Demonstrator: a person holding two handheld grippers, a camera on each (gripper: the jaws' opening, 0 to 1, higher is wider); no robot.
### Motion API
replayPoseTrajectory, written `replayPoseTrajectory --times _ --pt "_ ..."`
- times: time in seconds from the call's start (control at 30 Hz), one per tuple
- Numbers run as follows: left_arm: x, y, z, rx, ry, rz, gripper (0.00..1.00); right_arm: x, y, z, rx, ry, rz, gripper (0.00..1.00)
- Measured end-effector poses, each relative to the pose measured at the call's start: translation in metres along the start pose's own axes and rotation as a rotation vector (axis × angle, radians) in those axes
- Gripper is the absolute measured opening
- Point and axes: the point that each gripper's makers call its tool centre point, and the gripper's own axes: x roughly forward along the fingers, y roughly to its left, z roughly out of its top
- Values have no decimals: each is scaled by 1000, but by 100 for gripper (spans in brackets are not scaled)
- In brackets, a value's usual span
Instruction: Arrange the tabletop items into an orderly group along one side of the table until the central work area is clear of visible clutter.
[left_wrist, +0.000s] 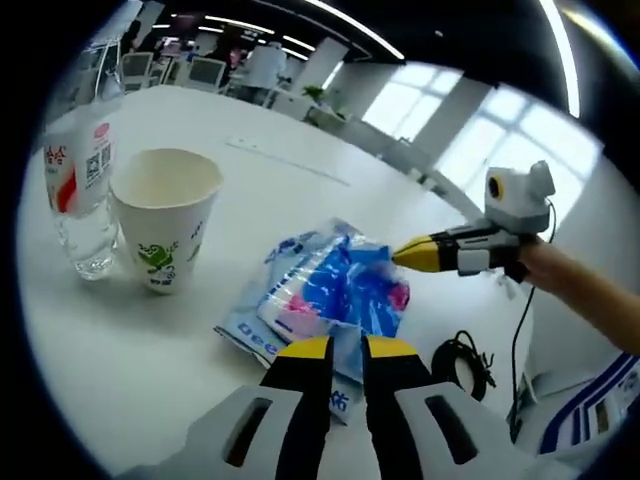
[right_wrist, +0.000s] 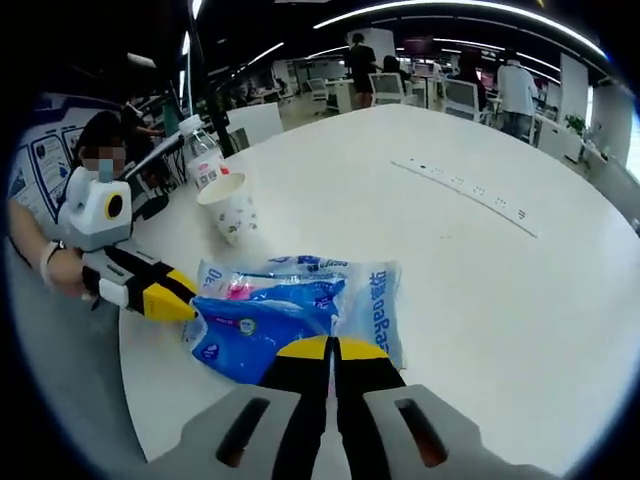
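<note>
A blue and white plastic packet (left_wrist: 335, 290) (right_wrist: 290, 310) lies flat on the white table (left_wrist: 130, 350) (right_wrist: 500, 300). My left gripper (left_wrist: 348, 350) (right_wrist: 185, 305) is shut on the packet's near edge, with blue film showing between its yellow tips. My right gripper (right_wrist: 332, 350) (left_wrist: 400, 255) is shut on the opposite edge, coming in from the right in the left gripper view. A white paper cup (left_wrist: 165, 215) (right_wrist: 232, 205) with a green print stands upright beyond the packet. Beside the cup stands a clear water bottle (left_wrist: 85, 180) (right_wrist: 203, 160).
A long white power strip (right_wrist: 470, 195) (left_wrist: 290, 160) lies across the table's middle. A black cable (left_wrist: 462, 362) coils past the table edge. A person's hand and sleeve (left_wrist: 580, 290) hold the right gripper. Office chairs and people (right_wrist: 515, 85) are far behind.
</note>
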Motion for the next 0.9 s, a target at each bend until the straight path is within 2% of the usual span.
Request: replayPoseTrajectory --times 0.27,0.6,0.9 --pt "-2 5 1 31 -14 8 1 -1 0 -7 25 -1 1 0" --pt "-2 7 1 48 -21 5 0 2 -4 -14 24 10 -9 0" --pt "-4 8 6 63 -39 10 0 -3 2 -12 57 -26 -23 0"
